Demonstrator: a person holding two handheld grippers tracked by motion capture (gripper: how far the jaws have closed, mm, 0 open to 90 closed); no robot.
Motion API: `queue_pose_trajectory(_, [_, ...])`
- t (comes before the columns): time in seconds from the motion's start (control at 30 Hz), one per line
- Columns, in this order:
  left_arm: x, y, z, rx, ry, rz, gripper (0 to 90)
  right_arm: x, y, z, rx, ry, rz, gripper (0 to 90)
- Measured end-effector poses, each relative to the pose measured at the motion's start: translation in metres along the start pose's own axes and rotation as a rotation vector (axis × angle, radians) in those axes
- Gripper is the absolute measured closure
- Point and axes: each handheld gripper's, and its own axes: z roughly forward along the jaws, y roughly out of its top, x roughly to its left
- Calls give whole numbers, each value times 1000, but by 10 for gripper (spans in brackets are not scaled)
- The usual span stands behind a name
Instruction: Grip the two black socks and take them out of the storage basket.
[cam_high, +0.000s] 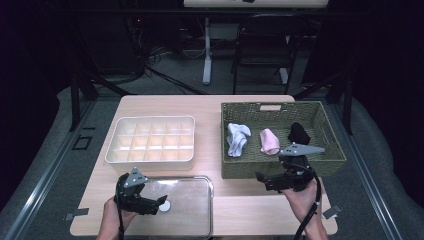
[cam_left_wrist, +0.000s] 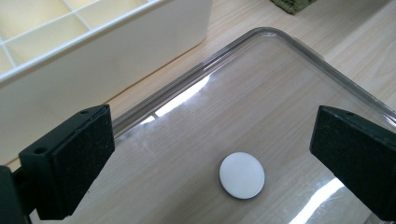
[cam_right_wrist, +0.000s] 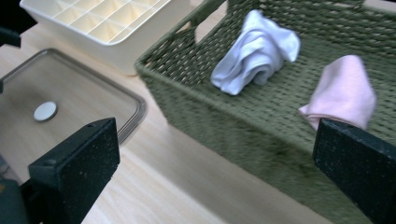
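A green wicker basket (cam_high: 332, 150) at the table's right holds a white rolled cloth (cam_high: 237, 139), a pink one (cam_high: 270, 141) and a black one (cam_high: 298, 133). My right gripper (cam_high: 264, 181) hovers open just outside the basket's near wall (cam_right_wrist: 233, 126), with the white cloth (cam_right_wrist: 254, 51) and pink cloth (cam_right_wrist: 341, 93) beyond it. My left gripper (cam_high: 159, 204) stands open and empty over a clear flat lid (cam_high: 190, 200). A small white disc (cam_left_wrist: 242, 175) on the lid (cam_left_wrist: 261, 93) lies between the wide-apart jaws of that left gripper (cam_left_wrist: 217, 140).
A cream divided organizer tray (cam_high: 150, 140) sits at the back left, its wall (cam_left_wrist: 93, 60) close to the left gripper. The lid's left part (cam_right_wrist: 70, 102) and its disc (cam_right_wrist: 45, 111) lie left of the basket. A strip of bare wood (cam_high: 260, 210) runs along the front right.
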Motion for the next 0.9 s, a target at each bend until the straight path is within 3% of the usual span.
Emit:
queue_pose_trajectory(0.27, [-3, 2, 2, -7, -12, -3, 0, -23, 11, -5, 17, -46, 18, 10])
queue_pose_trajectory(0.47, [-2, 5, 5, -9, -25, -32, 0, -53, 21, -6, 49, -81, 62, 12])
queue_pose_trajectory(0.5, [-3, 5, 5, -16, -21, -35, 0, -53, 21, -6, 49, -81, 62, 12])
queue_pose_trajectory(0.9, [-7, 15, 14, -15, -54, -31, 0, -103, 40, 4, 120, -138, 139, 17])
